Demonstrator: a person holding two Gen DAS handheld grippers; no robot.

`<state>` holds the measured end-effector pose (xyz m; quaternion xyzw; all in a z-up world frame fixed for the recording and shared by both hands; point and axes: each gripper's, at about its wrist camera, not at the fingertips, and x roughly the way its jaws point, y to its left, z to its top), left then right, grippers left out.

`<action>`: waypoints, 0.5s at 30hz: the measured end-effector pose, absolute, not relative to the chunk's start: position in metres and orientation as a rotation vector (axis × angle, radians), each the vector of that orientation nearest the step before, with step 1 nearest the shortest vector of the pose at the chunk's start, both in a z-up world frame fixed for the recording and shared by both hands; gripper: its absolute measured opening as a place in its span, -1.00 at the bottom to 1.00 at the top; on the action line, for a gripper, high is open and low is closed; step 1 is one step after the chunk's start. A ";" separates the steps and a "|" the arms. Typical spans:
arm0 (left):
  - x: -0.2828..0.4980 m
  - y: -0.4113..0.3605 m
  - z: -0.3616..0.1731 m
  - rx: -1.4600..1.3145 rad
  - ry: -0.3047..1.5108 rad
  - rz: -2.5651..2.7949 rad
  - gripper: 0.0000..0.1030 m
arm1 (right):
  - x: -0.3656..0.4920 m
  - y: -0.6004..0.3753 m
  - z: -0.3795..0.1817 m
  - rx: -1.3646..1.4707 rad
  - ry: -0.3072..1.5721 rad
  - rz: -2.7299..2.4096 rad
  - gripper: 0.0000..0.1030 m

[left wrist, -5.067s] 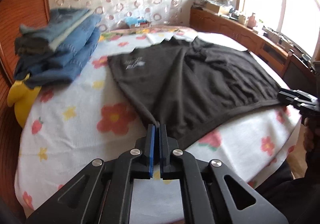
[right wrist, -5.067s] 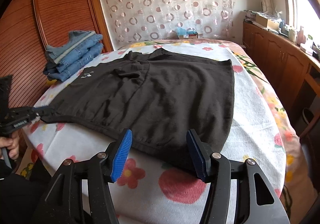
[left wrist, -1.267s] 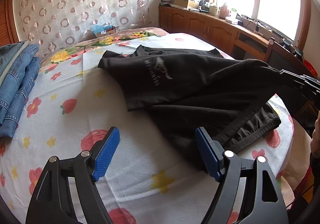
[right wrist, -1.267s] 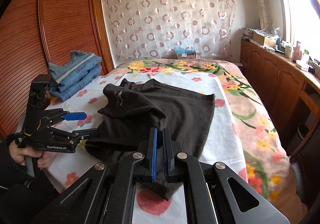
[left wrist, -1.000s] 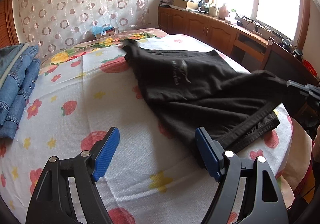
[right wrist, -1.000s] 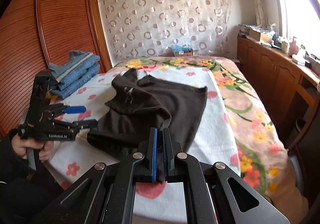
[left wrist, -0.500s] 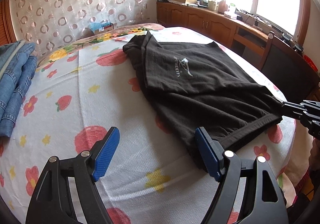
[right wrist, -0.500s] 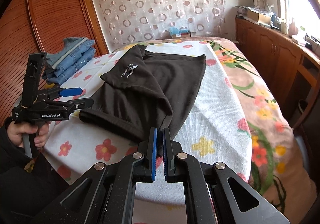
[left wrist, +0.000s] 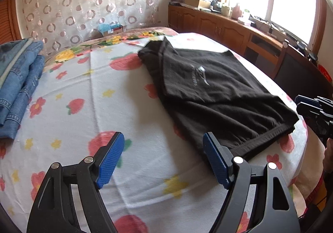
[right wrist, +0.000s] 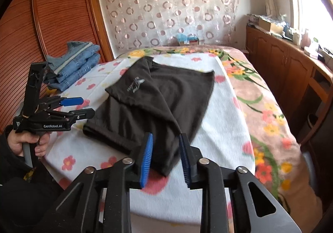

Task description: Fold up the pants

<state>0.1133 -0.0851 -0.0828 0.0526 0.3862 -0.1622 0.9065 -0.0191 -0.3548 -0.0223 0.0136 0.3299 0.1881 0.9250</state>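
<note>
The black pants [left wrist: 218, 95] lie folded lengthwise on the flowered bed cover [left wrist: 83, 128], with a small white logo on top. In the right wrist view the near corner of the pants [right wrist: 166, 95] rests between the blue pads of my right gripper [right wrist: 165, 157]. Its jaws are opening and the pads stand clear of the cloth. My left gripper [left wrist: 164, 156] hovers open and empty over the cover, its right pad by the pants' hem. A hand holds the left gripper [right wrist: 86, 106] at the bed's left edge. The right gripper [left wrist: 298, 105] shows at the far right.
A stack of folded blue jeans [left wrist: 18, 79] [right wrist: 77, 62] sits at the bed's far left, beside a wooden wardrobe [right wrist: 62, 14]. Low wooden cabinets [right wrist: 291, 70] with clutter run under the window on the right. A patterned curtain hangs behind the bed.
The right gripper carried one half of the pants over the other, laid it on the bed and parted its jaws. The left gripper, shut on the pants five seconds ago, stays open and still.
</note>
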 end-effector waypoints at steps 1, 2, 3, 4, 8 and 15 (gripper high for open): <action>0.113 -0.082 -0.080 0.105 0.791 -0.329 0.53 | -0.016 -0.352 -0.020 0.020 0.669 0.389 -0.41; 0.113 -0.079 -0.078 0.102 0.784 -0.323 0.53 | -0.013 -0.348 -0.018 0.010 0.659 0.392 -0.39; 0.113 -0.077 -0.076 0.100 0.779 -0.319 0.53 | -0.009 -0.343 -0.016 0.004 0.651 0.400 -0.39; 0.113 -0.073 -0.072 0.098 0.770 -0.312 0.53 | -0.005 -0.338 -0.015 0.000 0.645 0.412 -0.38; 0.111 -0.062 -0.063 0.088 0.746 -0.296 0.53 | 0.016 -0.314 -0.013 -0.009 0.643 0.462 -0.38; 0.111 -0.044 -0.054 0.071 0.720 -0.265 0.53 | 0.056 -0.270 -0.018 -0.048 0.671 0.540 -0.38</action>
